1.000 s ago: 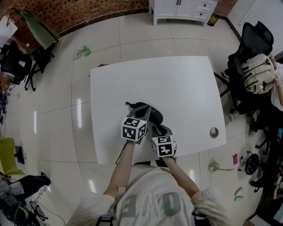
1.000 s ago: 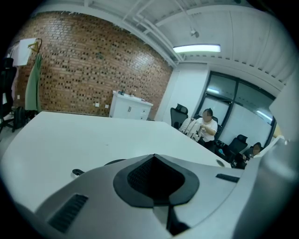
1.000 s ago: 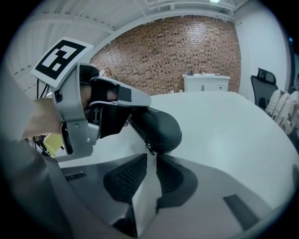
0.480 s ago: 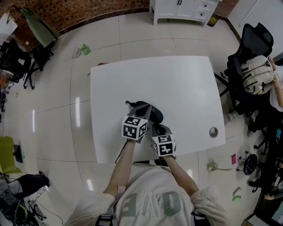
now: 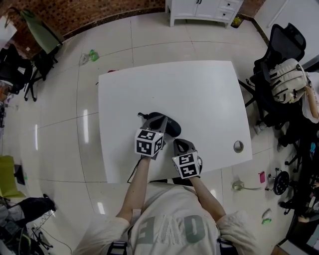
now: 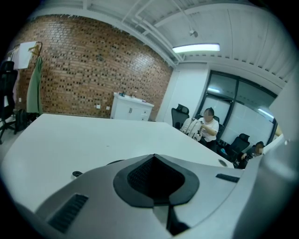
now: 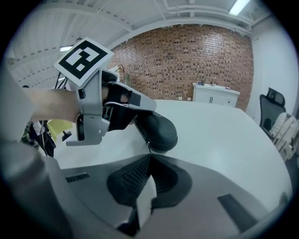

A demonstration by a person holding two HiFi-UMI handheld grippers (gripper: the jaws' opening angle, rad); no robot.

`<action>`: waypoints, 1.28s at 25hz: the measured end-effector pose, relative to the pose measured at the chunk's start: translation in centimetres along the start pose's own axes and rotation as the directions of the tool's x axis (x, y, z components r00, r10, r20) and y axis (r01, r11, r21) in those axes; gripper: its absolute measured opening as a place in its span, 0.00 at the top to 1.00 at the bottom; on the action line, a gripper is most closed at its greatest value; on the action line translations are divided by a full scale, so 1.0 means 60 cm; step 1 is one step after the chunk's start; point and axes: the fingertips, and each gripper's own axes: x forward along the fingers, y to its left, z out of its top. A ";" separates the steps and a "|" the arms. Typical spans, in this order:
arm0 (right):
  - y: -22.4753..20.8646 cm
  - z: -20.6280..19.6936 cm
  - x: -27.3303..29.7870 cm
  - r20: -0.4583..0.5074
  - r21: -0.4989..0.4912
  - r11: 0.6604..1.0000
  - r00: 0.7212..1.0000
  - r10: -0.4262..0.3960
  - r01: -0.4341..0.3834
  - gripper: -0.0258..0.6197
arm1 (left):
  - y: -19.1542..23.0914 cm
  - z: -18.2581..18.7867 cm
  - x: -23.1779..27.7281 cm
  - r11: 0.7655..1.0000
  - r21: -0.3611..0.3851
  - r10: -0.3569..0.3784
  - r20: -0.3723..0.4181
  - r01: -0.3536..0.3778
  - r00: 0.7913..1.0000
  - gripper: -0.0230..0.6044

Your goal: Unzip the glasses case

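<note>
Counts: one surface (image 5: 199, 94), one glasses case (image 5: 168, 125), two tools, one zipper pull (image 7: 148, 148), one round cable hole (image 5: 238, 146) in the surface.

The white surface is carrying only the case. The case is lying flat on the surface, close to the surface's near edge and a bit left of its middle, well apart from the cable hole at the surface's near right corner.

Case look: black, oval, with a smooth rounded shell and a slight sheen. A seam line is running round its side. A small dark loop (image 5: 141, 116) is sticking out at the end pointing toward the surface's far left. A bit of pale print is showing on the top, too small to read.

The left tool (image 5: 160, 121) is reaching in over the surface's near edge. Its jaws are standing together with nothing showing between them, and its tip is lying on top of the case; whether it is pressing down I cannot tell.

The right tool (image 5: 179, 144) is also coming in over the near edge, just right of the left tool. Its jaws are together, pinching the thin zipper pull at the case end nearest the surface's near edge.

Beyond the surface's far edge one white cabinet (image 5: 199, 10) is standing against a brick wall. Beyond its right edge one black office chair (image 5: 279, 50) is holding one pale backpack (image 5: 286, 82).
</note>
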 end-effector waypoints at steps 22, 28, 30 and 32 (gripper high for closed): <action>0.010 -0.010 0.019 -0.045 -0.046 0.996 0.996 0.075 -0.077 0.88 | -0.001 -0.001 0.002 0.999 -0.019 0.027 0.012 -0.027 1.000 0.97; 0.015 -0.005 0.029 -0.029 0.068 0.994 0.996 0.084 -0.082 0.88 | -0.002 -0.004 0.000 0.999 -0.025 0.023 0.012 -0.022 1.000 0.97; 0.015 -0.006 0.031 -0.028 0.075 0.994 0.997 0.078 -0.076 0.88 | -0.002 -0.004 0.000 0.999 -0.028 0.021 0.013 -0.021 1.000 0.97; 0.015 -0.004 0.032 -0.023 0.122 0.990 0.997 0.076 -0.072 0.88 | -0.002 -0.003 0.001 1.000 -0.024 0.020 0.012 -0.020 1.000 0.97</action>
